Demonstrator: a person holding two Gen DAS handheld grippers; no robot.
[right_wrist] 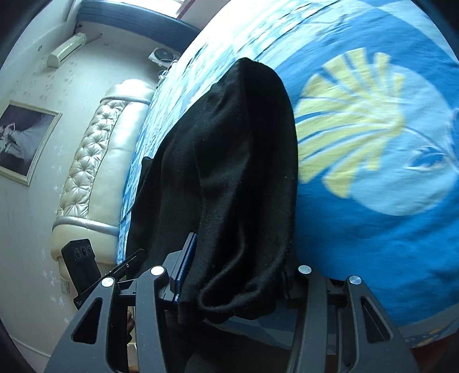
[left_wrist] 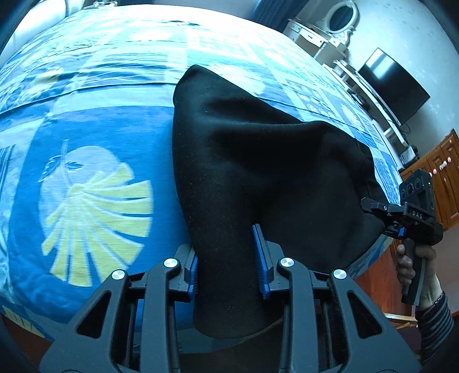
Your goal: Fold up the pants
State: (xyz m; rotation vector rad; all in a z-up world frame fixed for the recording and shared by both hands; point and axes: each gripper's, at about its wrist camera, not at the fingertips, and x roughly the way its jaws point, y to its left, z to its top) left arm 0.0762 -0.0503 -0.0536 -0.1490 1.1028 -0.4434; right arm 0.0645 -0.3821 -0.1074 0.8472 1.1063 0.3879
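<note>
Black pants (left_wrist: 258,160) lie bunched on the blue patterned bedspread (left_wrist: 100,186), one end lifted toward me. My left gripper (left_wrist: 228,258) is shut on a thick fold of them, the blue pads (left_wrist: 262,258) pressing each side. At the right edge, my right gripper (left_wrist: 370,212) bites another part of the same cloth, held by a person's hand (left_wrist: 416,264). In the right wrist view the pants (right_wrist: 235,157) drape between the fingers of the right gripper (right_wrist: 238,272), shut on a rolled hem; cloth hides its right pad. The left gripper (right_wrist: 134,258) shows at the lower left.
The bedspread (right_wrist: 373,229) fills most of both views. A padded cream headboard (right_wrist: 94,160) and a framed picture (right_wrist: 23,140) stand on one side. A dark TV (left_wrist: 393,86), a white dresser (left_wrist: 330,25) and a wooden cabinet (left_wrist: 441,178) line the other.
</note>
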